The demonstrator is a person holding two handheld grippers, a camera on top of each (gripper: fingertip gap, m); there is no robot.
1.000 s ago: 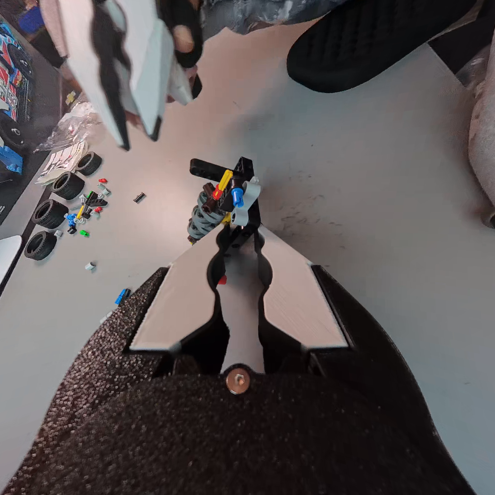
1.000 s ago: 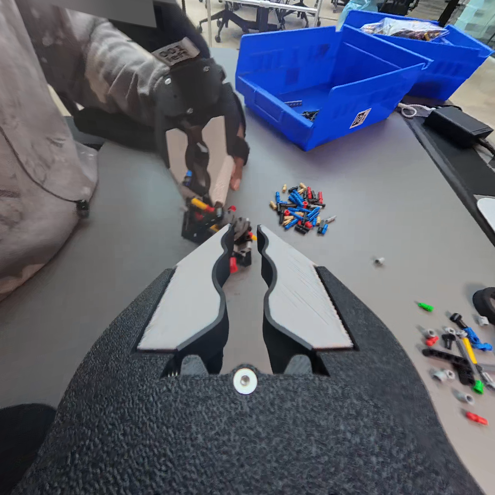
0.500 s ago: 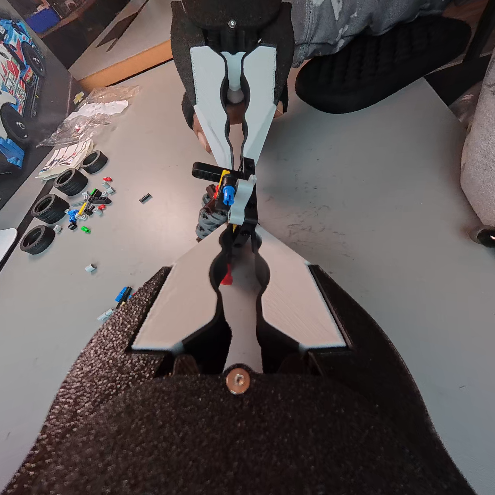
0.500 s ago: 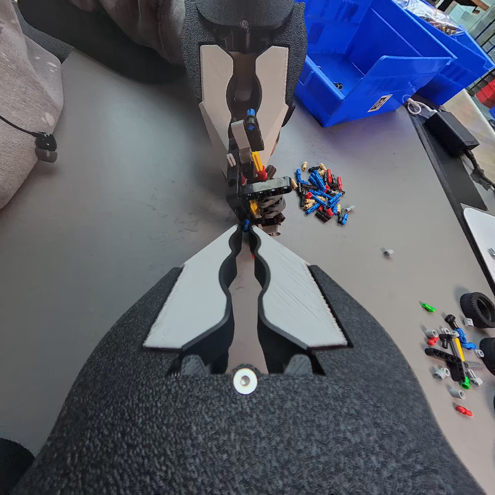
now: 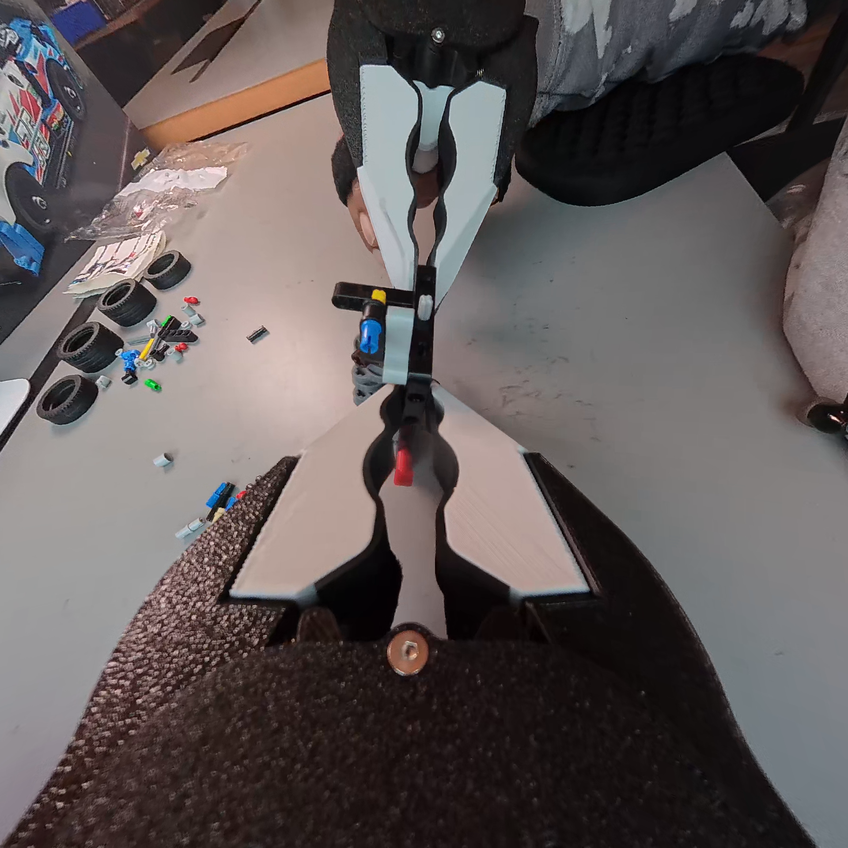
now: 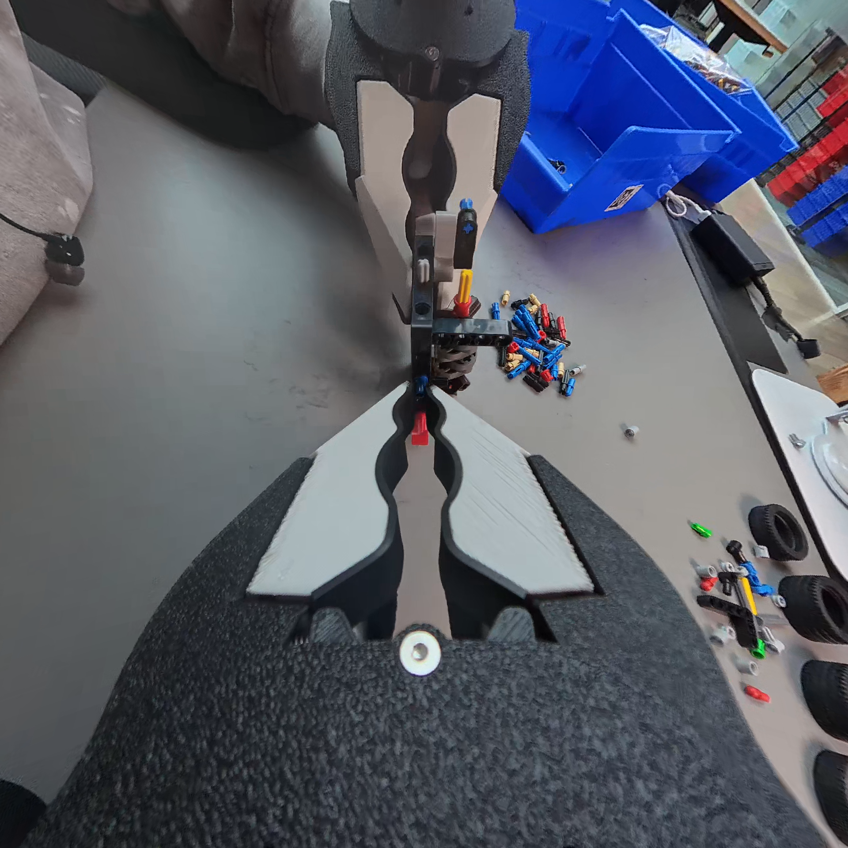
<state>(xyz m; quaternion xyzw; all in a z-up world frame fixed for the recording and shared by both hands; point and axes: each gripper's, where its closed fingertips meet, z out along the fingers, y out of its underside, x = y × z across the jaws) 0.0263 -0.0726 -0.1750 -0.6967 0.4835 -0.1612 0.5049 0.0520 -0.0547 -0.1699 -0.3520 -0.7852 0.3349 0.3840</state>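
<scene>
Left claw (image 5: 415, 399) and right claw (image 6: 418, 387): each clenched on an opposite end of one small black plastic brick-beam assembly (image 5: 413, 330) (blue, yellow, red pins). Grey worktop (image 5: 596, 367) beneath; loose heap of blue, black and red plastic pins (image 6: 537, 344) just beside.

A workshop or lab bench: a grey table (image 6: 192, 293) strewn with small plastic building pins (image 6: 537, 342) and toy tyres (image 5: 87, 346), blue storage bins (image 6: 642, 114) at its edge, with stacked red and blue crates (image 6: 821, 183) behind.
</scene>
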